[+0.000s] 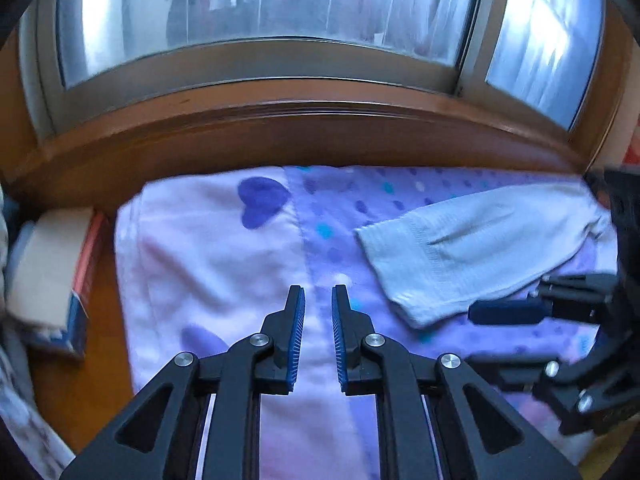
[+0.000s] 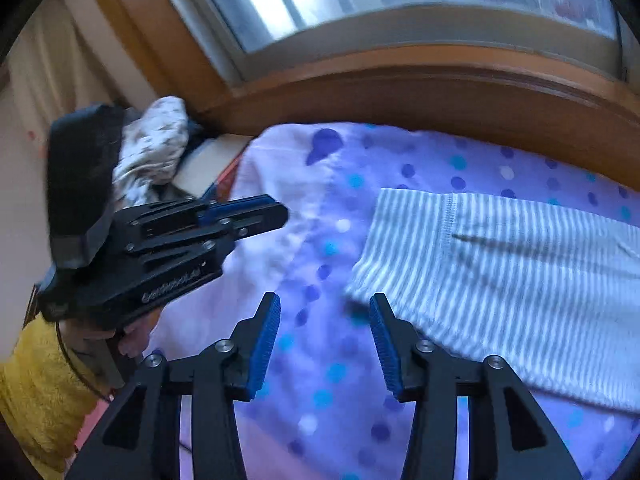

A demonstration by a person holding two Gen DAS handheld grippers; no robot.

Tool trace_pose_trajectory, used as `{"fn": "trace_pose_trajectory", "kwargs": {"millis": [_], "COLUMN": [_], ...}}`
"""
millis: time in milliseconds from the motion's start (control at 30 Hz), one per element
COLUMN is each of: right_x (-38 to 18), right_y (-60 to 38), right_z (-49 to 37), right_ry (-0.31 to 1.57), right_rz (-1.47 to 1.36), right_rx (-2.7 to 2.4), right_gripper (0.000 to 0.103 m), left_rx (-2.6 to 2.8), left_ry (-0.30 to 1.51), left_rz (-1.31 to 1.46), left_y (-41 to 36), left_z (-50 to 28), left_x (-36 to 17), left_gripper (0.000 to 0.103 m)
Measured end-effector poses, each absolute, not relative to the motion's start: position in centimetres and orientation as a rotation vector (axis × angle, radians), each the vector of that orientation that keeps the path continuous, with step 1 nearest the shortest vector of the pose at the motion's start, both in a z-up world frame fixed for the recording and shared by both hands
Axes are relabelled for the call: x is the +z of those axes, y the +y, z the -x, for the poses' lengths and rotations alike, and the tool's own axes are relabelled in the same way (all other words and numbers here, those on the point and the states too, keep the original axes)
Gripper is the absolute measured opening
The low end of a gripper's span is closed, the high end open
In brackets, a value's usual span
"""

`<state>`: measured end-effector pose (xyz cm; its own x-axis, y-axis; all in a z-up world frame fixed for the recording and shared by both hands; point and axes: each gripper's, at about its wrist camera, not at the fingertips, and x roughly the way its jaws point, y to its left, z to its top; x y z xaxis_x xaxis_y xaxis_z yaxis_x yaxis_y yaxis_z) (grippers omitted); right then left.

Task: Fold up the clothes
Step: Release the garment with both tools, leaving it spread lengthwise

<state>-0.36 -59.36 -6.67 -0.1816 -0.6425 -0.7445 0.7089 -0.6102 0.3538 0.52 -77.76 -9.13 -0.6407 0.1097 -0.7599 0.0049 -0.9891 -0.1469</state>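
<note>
The striped garment (image 2: 500, 272) lies flat on the bedsheet (image 2: 320, 360), its cuff edge just beyond the right gripper (image 2: 324, 340), whose jaws are half open and empty. The left gripper (image 1: 319, 332), nearly closed, holds nothing. Likely between folds; next needs a fresh grip on an edge.

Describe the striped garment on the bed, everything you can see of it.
The striped garment is a soft knit in thin grey and white stripes; only one sleeve or leg of it shows. A ribbed cuff, set off by a stitched seam, ends it. It lies flat with a few creases on the purple dotted sheet, the cuff pointing toward the pale heart-print panel. The right gripper stands open beside the cuff's corner, not gripping it.
</note>
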Motion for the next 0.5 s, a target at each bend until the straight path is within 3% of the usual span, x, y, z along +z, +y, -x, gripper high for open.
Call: {"fn": "trace_pose_trajectory", "kwargs": {"millis": [133, 267, 500], "right_x": [-5.9, -6.1, -5.0], "right_y": [-55.4, -48.3, -33.7], "right_z": [-1.7, -2.5, -5.8], "right_ry": [0.149, 0.073, -0.075], "right_rz": [-1.154, -1.208, -1.243], "right_rx": [-1.957, -2.065, -2.326], "right_gripper": [0.046, 0.046, 0.047], "left_rx": [2.747, 2.7, 2.552], "left_ry": [-0.265, -0.245, -0.212], "left_rz": [1.282, 1.255, 1.249], "left_y": [-74.9, -69.8, -57.0], "left_z": [-1.5, -2.1, -2.3], "left_x": [-8.1, -7.4, -7.6], "left_gripper": [0.017, 0.024, 0.024]}}
